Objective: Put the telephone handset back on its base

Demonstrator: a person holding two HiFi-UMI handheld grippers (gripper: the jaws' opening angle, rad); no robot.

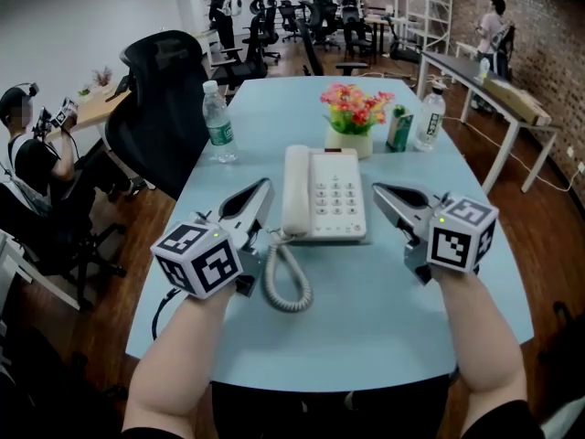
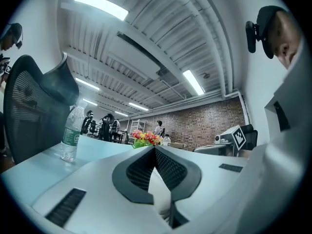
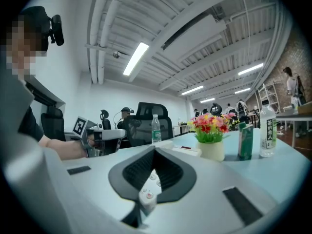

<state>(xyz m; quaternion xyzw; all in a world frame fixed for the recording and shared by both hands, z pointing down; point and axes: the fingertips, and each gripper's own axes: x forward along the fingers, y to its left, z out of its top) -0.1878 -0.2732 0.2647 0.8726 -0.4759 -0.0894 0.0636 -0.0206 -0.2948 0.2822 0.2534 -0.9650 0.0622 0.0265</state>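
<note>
The white telephone base (image 1: 334,197) lies at the middle of the pale blue table (image 1: 384,300). Its handset (image 1: 295,190) rests in the cradle along the base's left side. The coiled cord (image 1: 285,282) loops toward me from the handset's near end. My left gripper (image 1: 266,185) lies just left of the handset, jaws shut with nothing held; its own view shows its tips (image 2: 155,148) meeting. My right gripper (image 1: 377,188) lies just right of the base, also shut and empty, its tips (image 3: 155,149) touching. Between its jaws the keypad (image 3: 148,191) shows.
Behind the phone stand a flower pot (image 1: 355,122), a green carton (image 1: 398,128) and a clear bottle (image 1: 430,117). A water bottle (image 1: 218,122) stands at the back left, near a black office chair (image 1: 164,99). A seated person (image 1: 27,158) is further left.
</note>
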